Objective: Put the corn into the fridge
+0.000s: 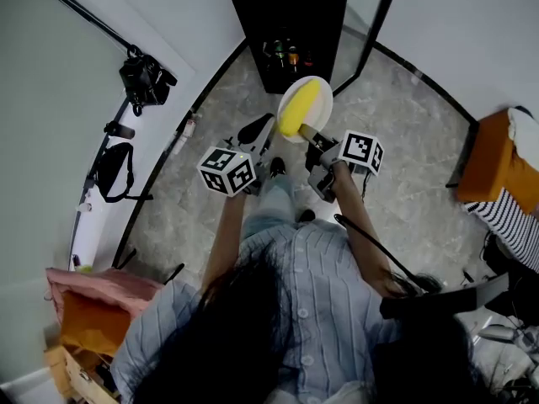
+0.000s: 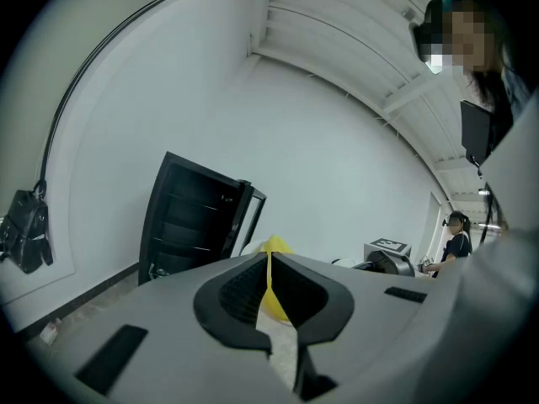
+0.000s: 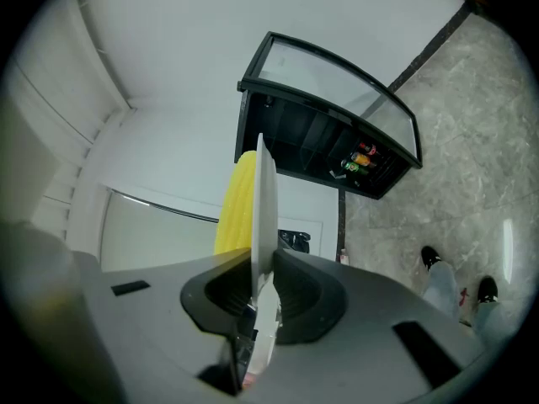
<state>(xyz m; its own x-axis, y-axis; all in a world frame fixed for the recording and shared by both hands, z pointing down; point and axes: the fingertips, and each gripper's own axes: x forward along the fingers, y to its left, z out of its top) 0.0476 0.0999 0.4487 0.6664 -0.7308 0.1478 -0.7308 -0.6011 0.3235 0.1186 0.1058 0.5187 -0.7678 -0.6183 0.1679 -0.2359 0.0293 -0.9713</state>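
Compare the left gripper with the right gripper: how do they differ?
The left gripper has its jaws together on nothing; the right gripper clamps the rim of the round white plate. The right gripper carries the yellow corn cob on that plate; the left gripper carries nothing. Both have the black fridge in view.

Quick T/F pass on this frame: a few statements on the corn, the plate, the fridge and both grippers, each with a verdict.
1. The right gripper is shut on the rim of the round white plate. True.
2. The yellow corn cob already lies on a fridge shelf. False: it lies on the plate, held out in front of the tall black fridge.
3. The fridge's glass door stands open. True.
4. The left gripper holds the corn cob. False: its jaws are together with nothing between them; the cob only shows behind them.
5. The fridge is empty. False: small colourful bottles stand on a shelf.
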